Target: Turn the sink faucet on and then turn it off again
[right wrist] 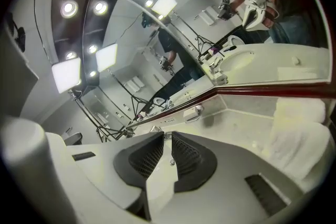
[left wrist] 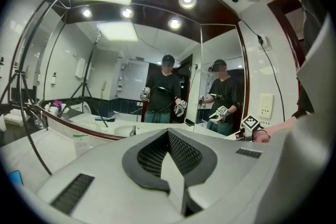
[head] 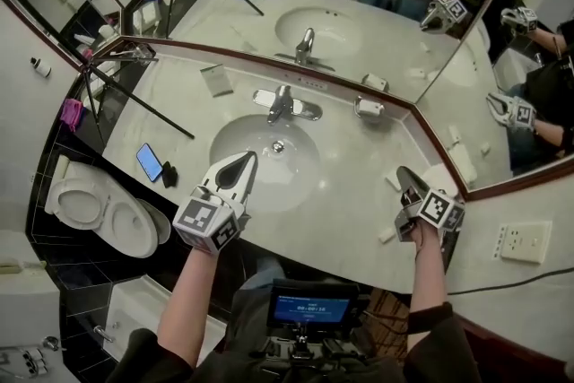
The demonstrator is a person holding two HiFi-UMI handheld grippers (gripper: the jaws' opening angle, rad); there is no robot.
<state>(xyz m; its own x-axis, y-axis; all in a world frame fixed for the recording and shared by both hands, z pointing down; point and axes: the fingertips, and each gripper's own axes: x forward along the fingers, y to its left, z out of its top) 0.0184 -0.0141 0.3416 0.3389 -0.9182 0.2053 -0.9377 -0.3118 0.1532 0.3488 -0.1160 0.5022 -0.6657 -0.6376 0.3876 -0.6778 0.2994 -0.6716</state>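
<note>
Pale marble desk [head: 350, 193], sink [head: 235, 143] sunk mid. Behind sink: faucet [head: 285, 104]. Left: phone [head: 150, 161] lying flat, dark item [head: 169, 174] just beside. Back left: card [head: 216, 80]. Back right: soap dish [head: 369, 108]. Far right: towel [head: 463, 164].

The head view looks steeply down from behind the left gripper [head: 244, 164] and right gripper [head: 405, 177], the sink [head: 233, 139] just ahead of the left one. Each gripper view sits close behind its jaws, facing the mirror [left wrist: 121, 92] beyond; all three share counter [head: 359, 193] and mirror.

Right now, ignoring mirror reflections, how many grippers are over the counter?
2: left gripper over the basin's near rim; right gripper over the counter's right end.
</note>
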